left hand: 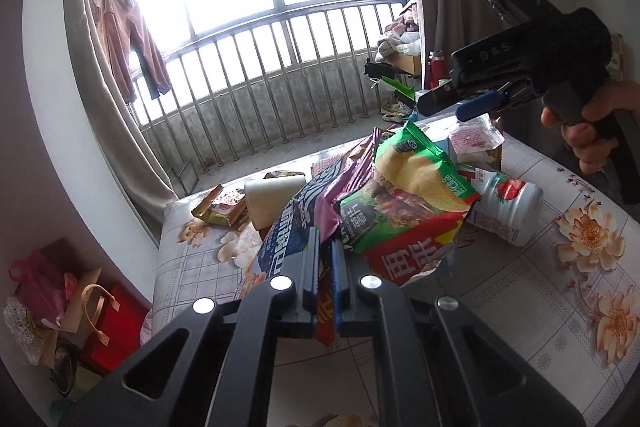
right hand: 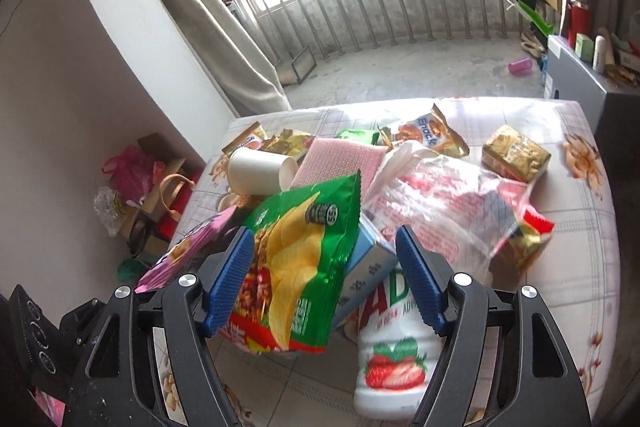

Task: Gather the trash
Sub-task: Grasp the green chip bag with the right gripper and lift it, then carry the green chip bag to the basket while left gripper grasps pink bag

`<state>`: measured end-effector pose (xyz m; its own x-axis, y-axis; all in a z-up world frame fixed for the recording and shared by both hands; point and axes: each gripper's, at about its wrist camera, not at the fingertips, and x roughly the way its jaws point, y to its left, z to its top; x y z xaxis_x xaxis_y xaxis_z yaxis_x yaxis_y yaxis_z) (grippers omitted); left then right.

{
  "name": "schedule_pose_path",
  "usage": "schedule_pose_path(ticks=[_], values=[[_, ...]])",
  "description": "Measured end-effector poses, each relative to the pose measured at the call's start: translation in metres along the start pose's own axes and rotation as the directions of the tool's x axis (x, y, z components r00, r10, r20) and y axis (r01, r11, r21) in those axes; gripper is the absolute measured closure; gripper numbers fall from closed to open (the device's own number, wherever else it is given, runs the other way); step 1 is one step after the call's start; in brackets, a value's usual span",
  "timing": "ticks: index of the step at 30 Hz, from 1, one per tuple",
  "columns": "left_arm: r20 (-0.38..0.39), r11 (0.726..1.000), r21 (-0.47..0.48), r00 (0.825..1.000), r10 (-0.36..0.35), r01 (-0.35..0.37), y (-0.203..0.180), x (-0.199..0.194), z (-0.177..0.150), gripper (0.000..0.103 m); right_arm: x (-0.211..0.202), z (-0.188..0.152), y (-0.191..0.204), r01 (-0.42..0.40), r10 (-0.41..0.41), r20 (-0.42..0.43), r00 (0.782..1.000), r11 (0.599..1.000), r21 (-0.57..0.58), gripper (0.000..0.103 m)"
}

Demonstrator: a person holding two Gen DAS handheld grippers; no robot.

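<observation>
From my seat I saw a counter (right hand: 580, 227) covered with a pale checked cloth printed with peach flowers, standing before a balcony with a metal railing (left hand: 256, 83) and bright windows. A beige curtain (right hand: 208, 27) hung at the left, with brown clothes (left hand: 120, 43) drying behind it, and bags (right hand: 132, 183) were heaped on the floor by the wall. The trash lay piled in the middle of the counter: a white paper cup (right hand: 256, 171) on its side, a pink sponge (right hand: 336, 159), a gold packet (right hand: 514, 153), a clear crumpled bag (right hand: 448, 203) and a strawberry drink bottle (right hand: 396, 367) lying on the cloth. My left gripper (left hand: 326, 263) had its fingers closed on a bunch of wrappers, with a green chip bag (left hand: 408, 187) and a red wrapper (left hand: 404, 259) lifted above the cloth. My right gripper (right hand: 328, 279) was open, its blue fingers (right hand: 232, 279) standing on either side of that chip bag without pressing it. A hand (left hand: 588, 131) held the right gripper's handle.
</observation>
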<state>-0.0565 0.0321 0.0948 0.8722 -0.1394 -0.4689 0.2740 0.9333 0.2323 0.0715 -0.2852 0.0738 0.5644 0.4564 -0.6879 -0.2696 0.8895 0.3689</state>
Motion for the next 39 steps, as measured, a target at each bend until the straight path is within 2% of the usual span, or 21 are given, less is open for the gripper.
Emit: schedule_pose_path(ticks=[2, 5, 8, 10, 16, 23, 27, 34, 39], values=[[0.007, 1.0, -0.021, 1.0, -0.007, 0.007, 0.009, -0.002, 0.0, 0.098, 0.016, 0.015, 0.001, 0.011, -0.011, -0.036, 0.999, 1.0, -0.011, 0.034], [0.015, 0.999, -0.04, 1.0, -0.004, 0.004, 0.017, -0.003, -0.002, 0.098, 0.04, 0.028, 0.002, -0.02, 0.02, -0.106, 0.994, 1.0, 0.0, 0.036], [0.029, 0.999, -0.048, 1.0, 0.011, -0.01, 0.021, -0.005, -0.003, 0.098, 0.059, 0.028, 0.0, -0.006, 0.01, -0.171, 0.985, 1.0, 0.023, 0.058], [0.032, 0.998, -0.063, 0.999, 0.012, -0.01, 0.024, -0.006, -0.004, 0.098, 0.062, 0.026, 0.001, 0.016, -0.012, -0.187, 0.982, 1.0, 0.021, 0.082], [0.036, 0.996, -0.086, 0.999, 0.036, -0.033, 0.03, -0.013, -0.004, 0.098, 0.043, 0.015, 0.017, 0.012, -0.017, -0.105, 0.994, 0.999, -0.046, 0.098], [0.061, 0.994, -0.083, 0.996, 0.072, -0.067, 0.029, -0.037, -0.001, 0.098, -0.01, 0.011, 0.026, -0.077, 0.077, 0.006, 0.997, 0.997, -0.001, 0.101], [0.074, 0.995, -0.072, 0.994, 0.076, -0.071, 0.027, -0.053, 0.004, 0.1, -0.036, 0.007, 0.034, -0.073, 0.074, 0.038, 0.997, 0.997, -0.032, 0.101], [0.078, 0.996, -0.067, 0.995, 0.057, -0.052, 0.019, -0.072, 0.002, 0.1, -0.053, -0.025, 0.025, -0.145, 0.145, -0.001, 0.989, 0.989, 0.02, 0.101], [0.083, 0.996, -0.073, 0.995, 0.056, -0.05, 0.015, -0.082, -0.004, 0.1, -0.064, -0.048, 0.013, -0.193, 0.192, 0.023, 0.981, 0.977, 0.087, 0.101]])
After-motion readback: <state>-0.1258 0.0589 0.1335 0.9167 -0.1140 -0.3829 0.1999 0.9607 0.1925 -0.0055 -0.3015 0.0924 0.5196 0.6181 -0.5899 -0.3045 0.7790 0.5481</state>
